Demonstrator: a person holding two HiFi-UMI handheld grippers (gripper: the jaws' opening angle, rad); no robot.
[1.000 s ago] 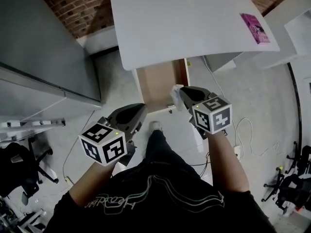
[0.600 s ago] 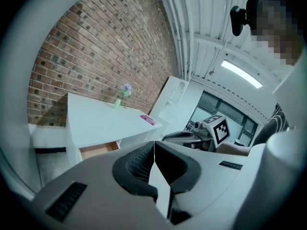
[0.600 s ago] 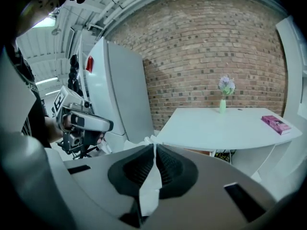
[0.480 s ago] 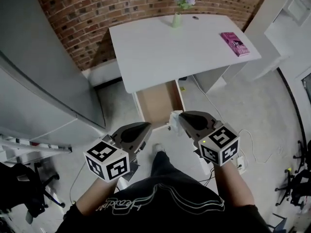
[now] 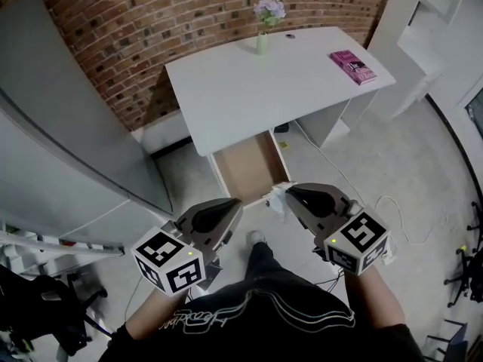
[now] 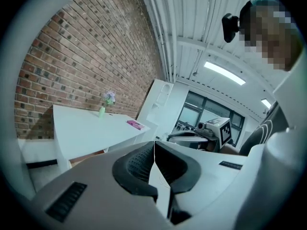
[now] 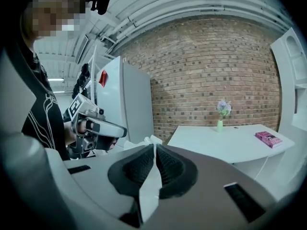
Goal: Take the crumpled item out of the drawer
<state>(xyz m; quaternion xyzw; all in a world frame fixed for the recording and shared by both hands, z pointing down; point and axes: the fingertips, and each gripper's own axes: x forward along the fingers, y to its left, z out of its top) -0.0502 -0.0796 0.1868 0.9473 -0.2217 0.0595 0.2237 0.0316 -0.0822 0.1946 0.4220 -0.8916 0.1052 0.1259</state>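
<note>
The crumpled item is a wad of white paper [image 5: 278, 200], pinched at the tip of my right gripper [image 5: 290, 194], which is shut on it. In the right gripper view the paper [image 7: 145, 142] pokes up just beyond the closed pads. The wooden drawer [image 5: 249, 168] hangs open under the white desk [image 5: 249, 89], its floor bare; the paper is held just outside its front edge. My left gripper [image 5: 234, 208] is shut with nothing in it, level with the right one and to its left. Its pads meet in the left gripper view [image 6: 154, 150].
A vase of flowers [image 5: 263, 40] and a pink book [image 5: 352, 65] sit on the desk. A tall grey cabinet [image 5: 68, 127] stands to the left against the brick wall. Cables [image 5: 392, 210] lie on the floor at right. The person's legs are below the grippers.
Both grippers have drawn back from the drawer toward the person. The right one carried the paper from the drawer's front corner to just outside it. The head view has tilted up.
</note>
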